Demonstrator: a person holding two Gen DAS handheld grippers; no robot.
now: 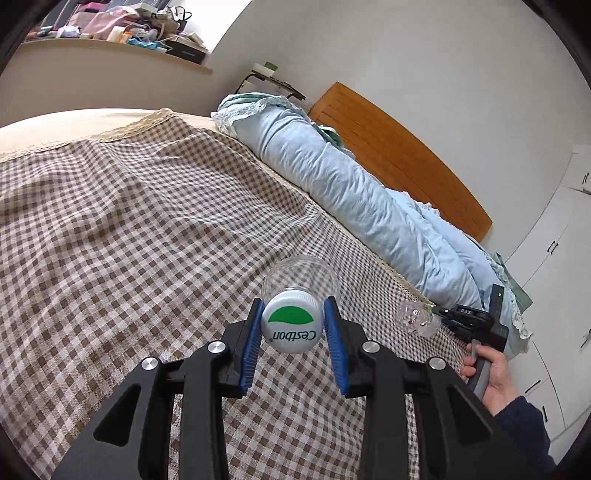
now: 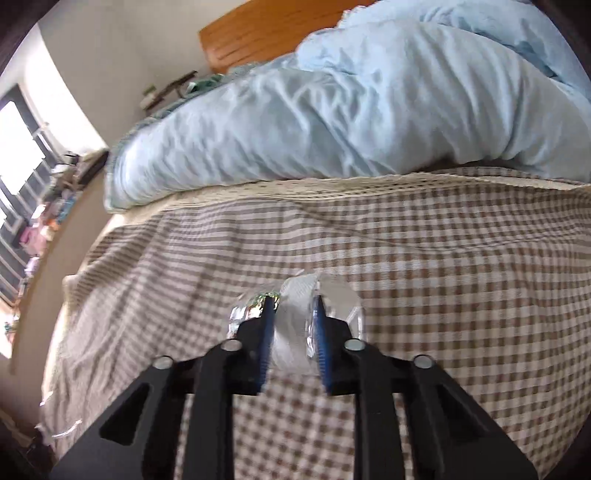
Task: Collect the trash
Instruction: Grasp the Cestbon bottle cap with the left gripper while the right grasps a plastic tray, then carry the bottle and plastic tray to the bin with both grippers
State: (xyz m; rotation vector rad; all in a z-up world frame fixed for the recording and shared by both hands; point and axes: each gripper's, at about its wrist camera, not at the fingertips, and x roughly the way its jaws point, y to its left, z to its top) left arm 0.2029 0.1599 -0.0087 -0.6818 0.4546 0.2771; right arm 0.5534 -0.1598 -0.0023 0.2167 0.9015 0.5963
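A clear plastic bottle (image 1: 299, 275) with a white and green cap (image 1: 291, 326) points away from me over the bed. My left gripper (image 1: 293, 306) is shut on it, its blue pads (image 1: 251, 343) pressing the cap from both sides. In the left wrist view, at the right, a hand (image 1: 495, 376) holds my right gripper (image 1: 441, 314), with a crumpled clear plastic bottle (image 1: 417, 317) at its tip. In the right wrist view my right gripper (image 2: 293, 302) is shut on that crumpled clear plastic bottle (image 2: 295, 332), which bulges out past both pads just above the bedspread.
A brown and white checked bedspread (image 1: 147, 221) covers the bed. A rolled light blue duvet (image 1: 332, 177) lies along the wooden headboard (image 1: 399, 155). White wardrobe doors (image 1: 554, 258) stand at the right. A cluttered window ledge (image 1: 122, 29) runs along the far wall.
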